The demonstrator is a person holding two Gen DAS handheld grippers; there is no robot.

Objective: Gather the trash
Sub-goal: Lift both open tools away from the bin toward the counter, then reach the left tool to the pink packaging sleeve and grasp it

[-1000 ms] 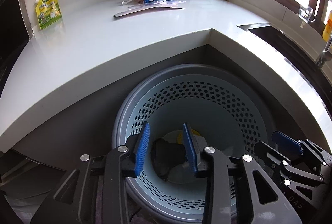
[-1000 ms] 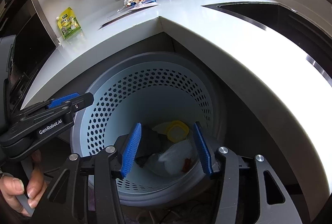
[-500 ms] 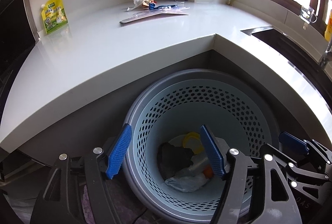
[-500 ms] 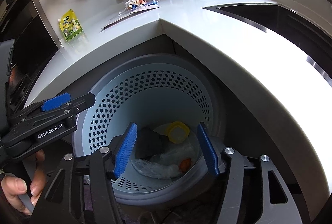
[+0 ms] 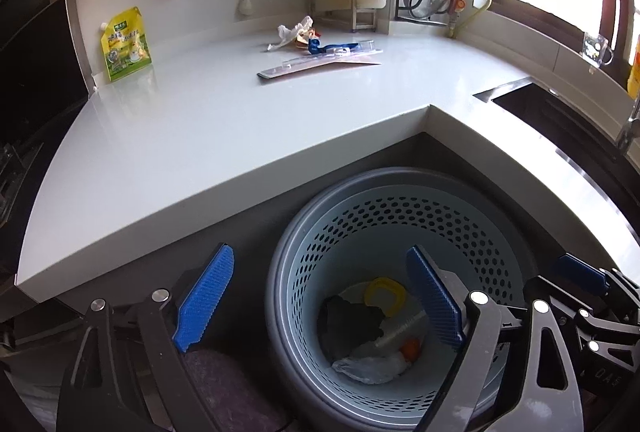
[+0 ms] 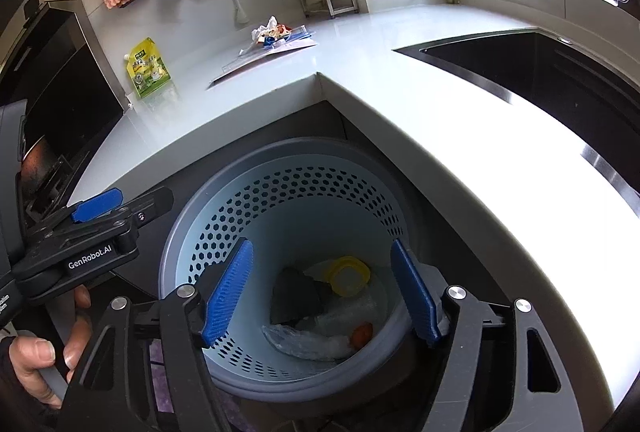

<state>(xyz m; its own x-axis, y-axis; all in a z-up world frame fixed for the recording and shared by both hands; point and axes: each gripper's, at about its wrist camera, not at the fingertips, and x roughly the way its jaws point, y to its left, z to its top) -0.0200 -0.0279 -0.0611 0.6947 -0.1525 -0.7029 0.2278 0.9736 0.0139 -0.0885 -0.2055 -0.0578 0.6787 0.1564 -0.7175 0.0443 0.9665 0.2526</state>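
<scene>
A light blue perforated waste basket [image 5: 400, 208] [image 6: 288, 188] stands on the floor in the counter's inner corner. Inside lie a yellow lid [image 5: 384, 296] [image 6: 348, 274], a dark scrap [image 5: 348, 320] [image 6: 294, 296], a clear plastic bottle with an orange cap [image 5: 372, 364] [image 6: 312, 342]. My left gripper [image 5: 320, 302] is open and empty above the basket's left rim. My right gripper [image 6: 320, 288] is open and empty over the basket. More trash sits far back on the counter: crumpled wrappers [image 5: 296, 32] [image 6: 268, 30] and a flat plastic package [image 5: 320, 60] [image 6: 260, 54].
A white L-shaped counter [image 5: 200, 120] [image 6: 440, 112] wraps the basket. A yellow-green pouch [image 5: 126, 44] [image 6: 150, 70] leans by the wall. A dark sink [image 5: 560, 116] [image 6: 540, 72] is at right. Utensils and cloths hang on the back wall. A dark stove is at left.
Both grippers opened wider and rose away from the basket. The clear bottle with the orange cap now lies in the basket.
</scene>
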